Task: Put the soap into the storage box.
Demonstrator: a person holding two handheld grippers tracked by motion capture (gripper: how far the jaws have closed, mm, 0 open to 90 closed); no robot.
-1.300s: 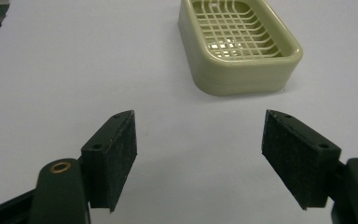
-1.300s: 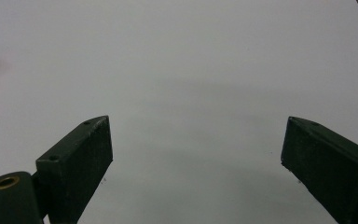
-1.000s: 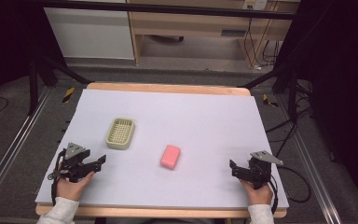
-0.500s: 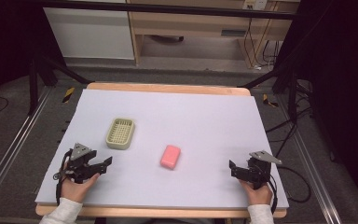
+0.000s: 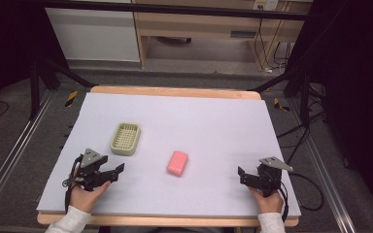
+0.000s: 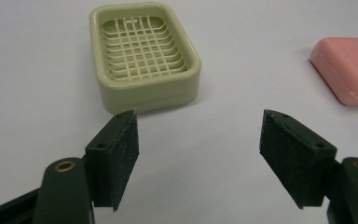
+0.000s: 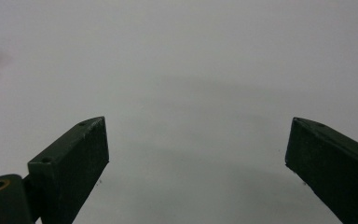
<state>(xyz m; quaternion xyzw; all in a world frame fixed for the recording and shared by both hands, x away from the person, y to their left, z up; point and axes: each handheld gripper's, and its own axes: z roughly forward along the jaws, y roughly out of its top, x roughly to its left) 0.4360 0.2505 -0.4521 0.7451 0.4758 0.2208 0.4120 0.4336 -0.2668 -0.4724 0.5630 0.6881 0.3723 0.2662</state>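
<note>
A pale green soap dish (image 5: pixel 126 138) with a slatted bottom rests empty on the white tabletop (image 5: pixel 213 116), left of centre. A pink bar of soap (image 5: pixel 177 162) lies to its right and a bit nearer to me. My left gripper (image 5: pixel 115 173) is open just short of the dish, jaws pointing right. In the left gripper view the dish (image 6: pixel 144 56) lies ahead of the left gripper (image 6: pixel 198 154), with the soap (image 6: pixel 349 70) at the upper right. My right gripper (image 5: pixel 243 175) hovers open near the front right, aimed left; between the wide jaws of the right gripper (image 7: pixel 196 163) is bare table.
The table's wooden edge (image 5: pixel 175 91) runs along the far side. Beyond it stand a wooden cabinet (image 5: pixel 199 29) and black stand legs (image 5: pixel 53 73). Cables (image 5: pixel 311 189) trail off the right side by the right hand.
My left gripper has shifted to the right and slightly forward, closer to the dish and soap. The right gripper, the dish and the soap have stayed put.
</note>
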